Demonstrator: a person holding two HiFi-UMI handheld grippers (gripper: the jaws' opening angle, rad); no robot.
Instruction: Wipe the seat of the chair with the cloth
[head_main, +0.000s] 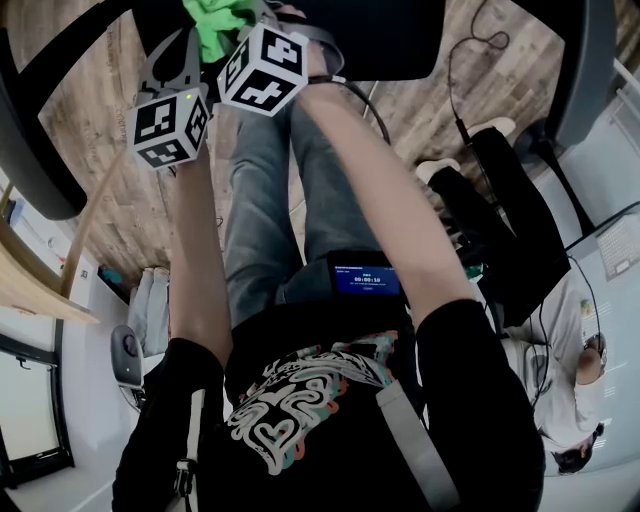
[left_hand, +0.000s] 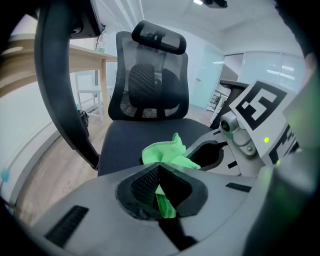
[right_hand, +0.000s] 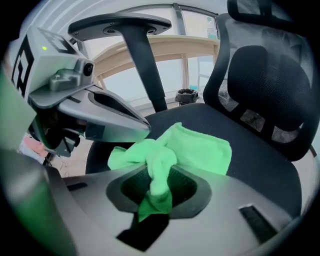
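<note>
A bright green cloth is bunched between both grippers over the front of the black chair seat. My right gripper is shut on one fold of it. My left gripper is shut on another fold of the cloth, right beside the first. The cloth's free part spreads forward over the seat; I cannot tell whether it touches. In the head view the cloth shows at the top edge, beyond the two marker cubes. The mesh backrest stands behind the seat.
A black armrest rises left of the seat, with the other armrest at the right. A wooden desk stands behind the chair on wood flooring. Another person sits at the lower right, near dark gear.
</note>
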